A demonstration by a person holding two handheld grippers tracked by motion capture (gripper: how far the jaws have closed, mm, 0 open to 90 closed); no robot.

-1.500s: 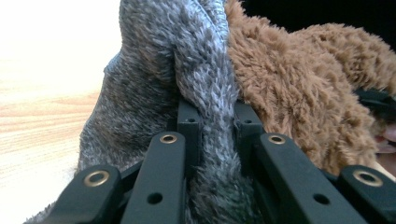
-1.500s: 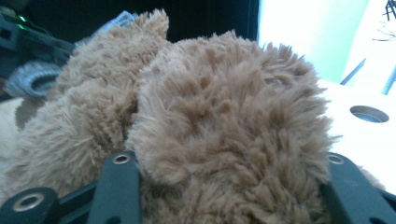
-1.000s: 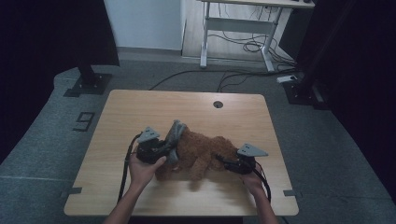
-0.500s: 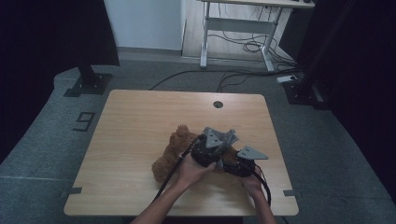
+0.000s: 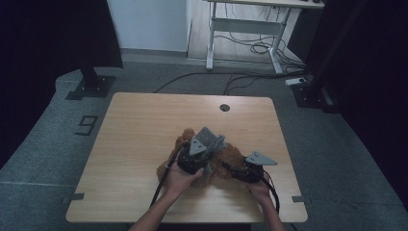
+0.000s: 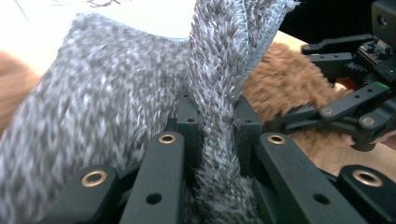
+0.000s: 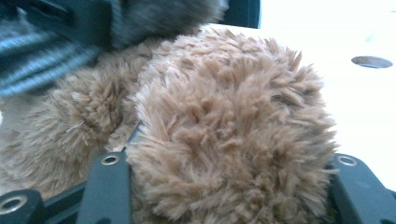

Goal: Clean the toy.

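Note:
A brown furry plush toy (image 5: 232, 155) lies on the wooden table (image 5: 139, 125), right of its middle. My left gripper (image 5: 206, 147) sits over the toy, shut on a fold of grey knitted cloth (image 5: 212, 138). In the left gripper view the cloth (image 6: 93, 102) rises between the jaws of my left gripper (image 6: 215, 112) and drapes to the left. My right gripper (image 5: 230, 169) lies low at the toy's right side. In the right gripper view it (image 7: 229, 161) is shut on a thick bulge of brown fur (image 7: 233, 126).
The table has a round cable hole (image 5: 224, 107) near its far edge. Black cables trail from both grippers toward the table's near edge (image 5: 192, 217). A desk frame (image 5: 240, 29) and floor cables stand beyond the table.
My left gripper has carried the grey cloth from the toy's left side rightward over it, close to the right gripper. The right hand has stayed in place.

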